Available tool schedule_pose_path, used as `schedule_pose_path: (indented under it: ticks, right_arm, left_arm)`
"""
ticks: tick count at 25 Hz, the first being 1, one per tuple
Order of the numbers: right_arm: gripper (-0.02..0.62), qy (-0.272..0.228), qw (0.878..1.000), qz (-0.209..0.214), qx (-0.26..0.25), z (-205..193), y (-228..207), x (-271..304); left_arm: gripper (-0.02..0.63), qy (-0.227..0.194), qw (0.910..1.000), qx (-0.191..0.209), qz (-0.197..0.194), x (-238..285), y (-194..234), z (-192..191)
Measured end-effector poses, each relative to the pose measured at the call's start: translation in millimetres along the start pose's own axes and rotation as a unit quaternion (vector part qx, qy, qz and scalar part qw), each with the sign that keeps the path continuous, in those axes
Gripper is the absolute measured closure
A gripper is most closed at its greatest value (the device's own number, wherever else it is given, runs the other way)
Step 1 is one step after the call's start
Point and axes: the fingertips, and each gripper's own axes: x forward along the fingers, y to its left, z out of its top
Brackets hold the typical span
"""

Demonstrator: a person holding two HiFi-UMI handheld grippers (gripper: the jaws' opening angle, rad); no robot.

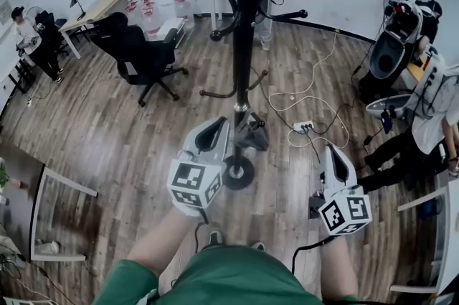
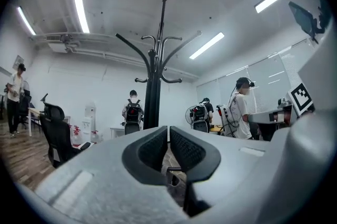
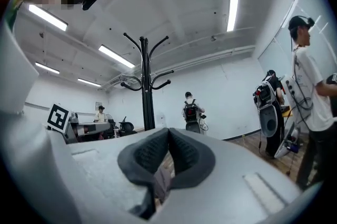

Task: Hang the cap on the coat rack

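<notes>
The black coat rack [image 1: 244,45] rises in front of me from a round base [image 1: 238,172], with curved hooks at its top. I see no cap in any view. My left gripper [image 1: 215,130] sits just left of the pole near the base, and its jaws are shut with nothing between them [image 2: 168,130]. The rack [image 2: 155,86] stands straight ahead of it. My right gripper [image 1: 333,156] hangs to the right of the base, jaws together and empty [image 3: 168,133], and the rack [image 3: 146,91] shows a little to the left ahead of it.
A black office chair [image 1: 140,52] stands to the rack's back left, with a desk [image 1: 100,8] behind it. A white power strip [image 1: 303,127] and loose cables lie on the wood floor right of the rack. A person [image 1: 430,117] stands at the right. A white frame [image 1: 57,217] is at near left.
</notes>
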Motion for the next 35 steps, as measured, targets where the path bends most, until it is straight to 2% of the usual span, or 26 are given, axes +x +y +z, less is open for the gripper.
schedule_pose_path:
  ticks: [6, 9, 17, 27, 35]
  right_arm:
    - [0.594, -0.018, 1.000, 0.004, -0.013, 20, 11, 5]
    - [0.594, -0.025, 1.000, 0.010, -0.010, 25, 18, 3]
    - [0.594, -0.021, 0.999, 0.021, -0.017, 21, 32, 5]
    - [0.594, -0.029, 0.997, 0.036, -0.058, 27, 42, 9]
    - [0.594, -0.032, 0.997, 0.037, -0.062, 28, 40, 10]
  left_arm:
    - [0.583, -0.033, 0.9991, 0.025, 0.005, -15, 5, 31]
    - [0.584, -0.045, 0.9987, 0.022, 0.007, -24, 7, 39]
    - [0.586, -0.037, 0.9989, -0.005, 0.027, -34, 27, 25]
    - [0.586, -0.035, 0.9985, -0.017, 0.038, -32, 37, 22]
    - [0.588, -0.032, 0.9984, -0.023, 0.040, -29, 37, 17]
